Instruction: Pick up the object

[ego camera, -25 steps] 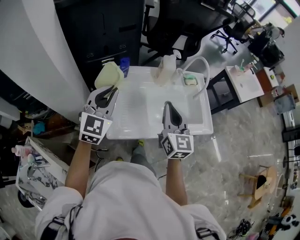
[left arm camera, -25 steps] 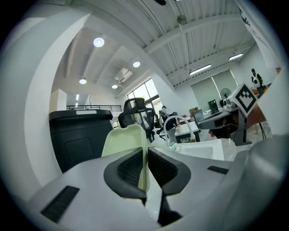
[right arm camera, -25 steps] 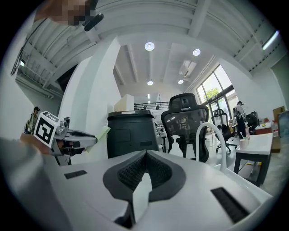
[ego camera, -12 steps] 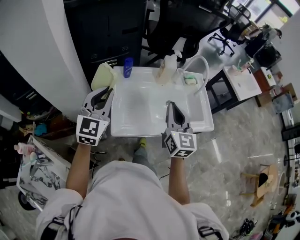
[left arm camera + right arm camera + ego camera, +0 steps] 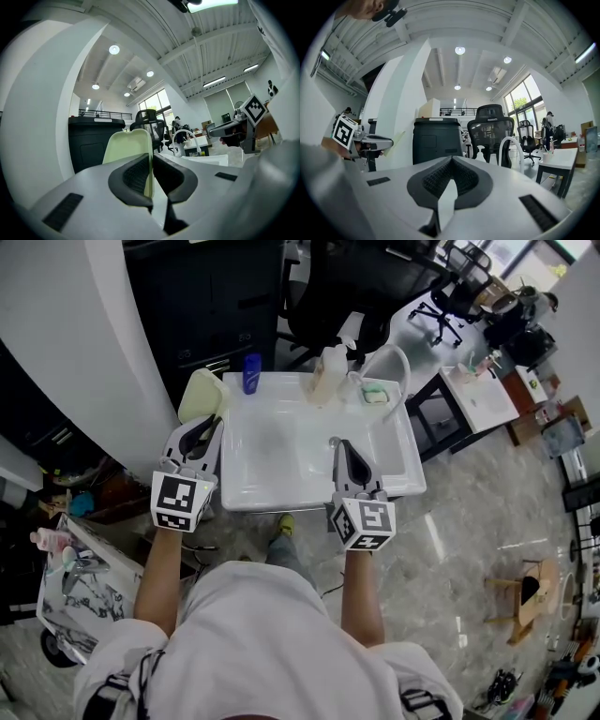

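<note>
The object is a flat pale green piece with rounded corners (image 5: 202, 394), held upright just off the left back corner of the white sink (image 5: 281, 491). My left gripper (image 5: 208, 427) is shut on its lower edge. In the left gripper view the green piece (image 5: 127, 146) stands pinched between the dark pads of that gripper (image 5: 151, 165). My right gripper (image 5: 343, 448) hovers over the sink's front right part, shut with nothing in it. In the right gripper view its jaws (image 5: 451, 165) meet at the tips.
Along the sink's back edge stand a blue bottle (image 5: 251, 373), a white soap bottle (image 5: 328, 375), a curved white faucet (image 5: 391, 365) and a green soap in a dish (image 5: 375, 396). A black cabinet (image 5: 211, 296) and office chairs (image 5: 330, 292) are behind.
My left gripper has drawn the green piece a little left, off the sink's corner, so the blue bottle now shows. The right gripper stays shut over the sink.
</note>
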